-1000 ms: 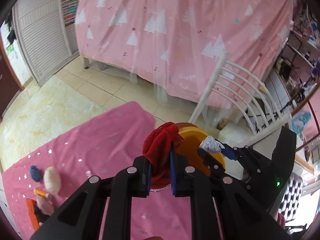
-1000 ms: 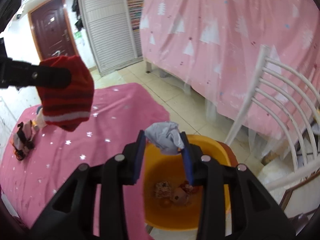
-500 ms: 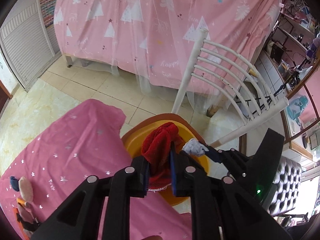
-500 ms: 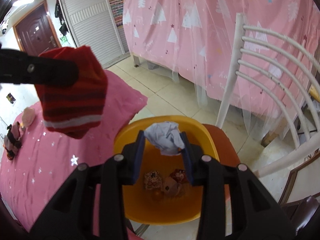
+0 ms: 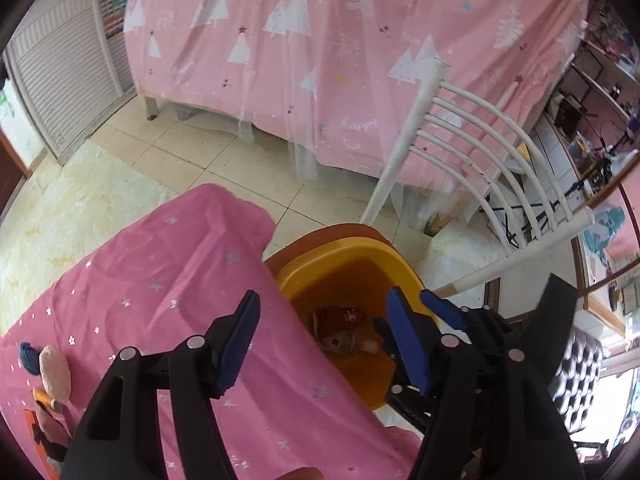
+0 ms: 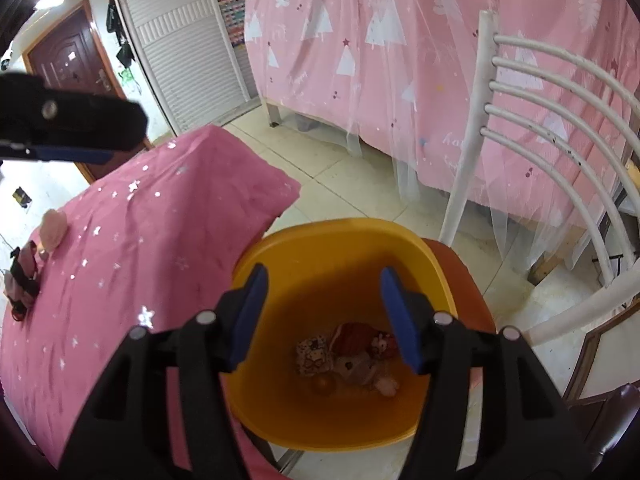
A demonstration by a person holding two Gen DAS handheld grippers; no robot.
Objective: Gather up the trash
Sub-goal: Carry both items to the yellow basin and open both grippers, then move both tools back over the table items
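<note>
While both grippers hang over the yellow plastic basin (image 6: 344,240), their jaws have just been opening and now stand spread with nothing between them: the left gripper (image 5: 320,340) over the edge where the table's pink star-printed cloth (image 5: 160,288) meets the basin, the right gripper (image 6: 322,316) directly above the basin's hollow. The red striped knit piece (image 6: 354,336) lies at the bottom of the basin among the other collected trash: a small patterned pouch (image 6: 314,356), a pale crumpled wad (image 6: 360,368) and a few smaller scraps too blurred to name. The basin sits on the orange-brown seat (image 6: 460,276) of a white slat-backed chair (image 6: 560,128), just beside the table. In the right wrist view the left gripper shows as a black arm with a blue pad at the upper left. Further along the table cloth lie a pale pink oval puff (image 5: 54,368), a dark blue ball (image 5: 30,358) touching it, and an orange item (image 5: 44,398) near the edge. Behind the chair stands a bed draped in pink fabric with white trees (image 5: 320,60), on a beige tiled floor (image 5: 200,160).
</note>
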